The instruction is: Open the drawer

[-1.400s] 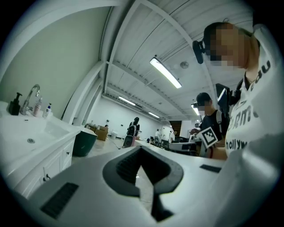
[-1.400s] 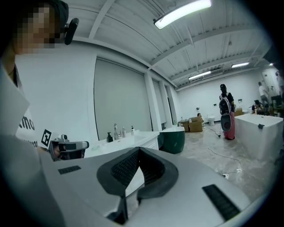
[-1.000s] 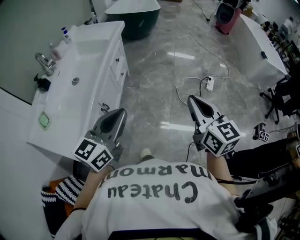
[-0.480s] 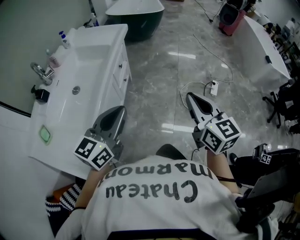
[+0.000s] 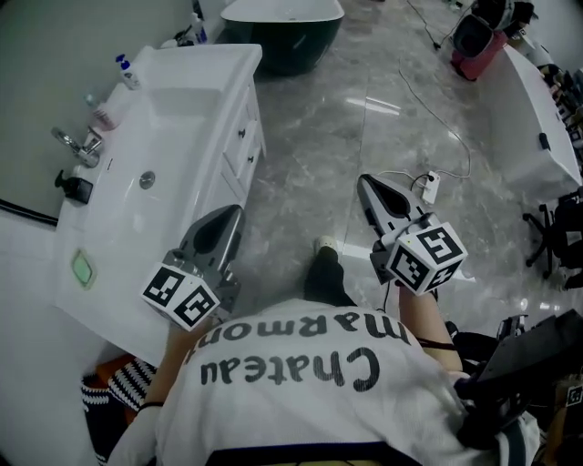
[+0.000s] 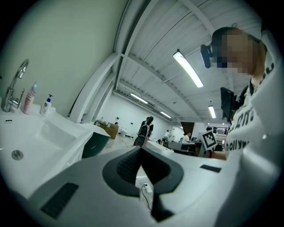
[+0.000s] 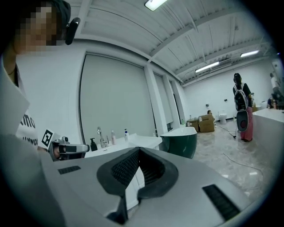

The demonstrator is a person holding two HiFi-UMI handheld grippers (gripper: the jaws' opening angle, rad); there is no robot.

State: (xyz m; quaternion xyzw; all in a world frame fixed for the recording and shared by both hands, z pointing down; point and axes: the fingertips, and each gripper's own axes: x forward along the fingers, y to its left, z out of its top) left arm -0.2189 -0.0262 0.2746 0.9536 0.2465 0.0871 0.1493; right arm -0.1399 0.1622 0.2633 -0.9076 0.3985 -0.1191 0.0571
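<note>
A white vanity [image 5: 155, 164] stands at the left in the head view, its drawer fronts [image 5: 246, 146] with small dark knobs facing the grey floor. My left gripper [image 5: 234, 212] is held beside the near end of the counter, apart from the drawers, jaws shut and empty. In the left gripper view the left gripper [image 6: 141, 148] has its tips meeting, with the sink basin [image 6: 49, 133] to its left. Over the floor to the right, my right gripper [image 5: 363, 180] is shut on nothing. The right gripper view shows the right gripper [image 7: 138, 150] with the vanity [image 7: 133, 142] beyond it.
A dark green bathtub [image 5: 282, 27] stands past the vanity's far end. A power strip [image 5: 430, 187] and its cable lie on the floor to the right. On the counter are a faucet [image 5: 73, 141], bottles [image 5: 127, 71] and a green soap dish [image 5: 83, 269]. A white tub [image 5: 547, 136] is far right.
The person has stepped forward along the vanity, carrying both grippers with them; a foot now shows on the floor. Both grippers' jaws stayed shut.
</note>
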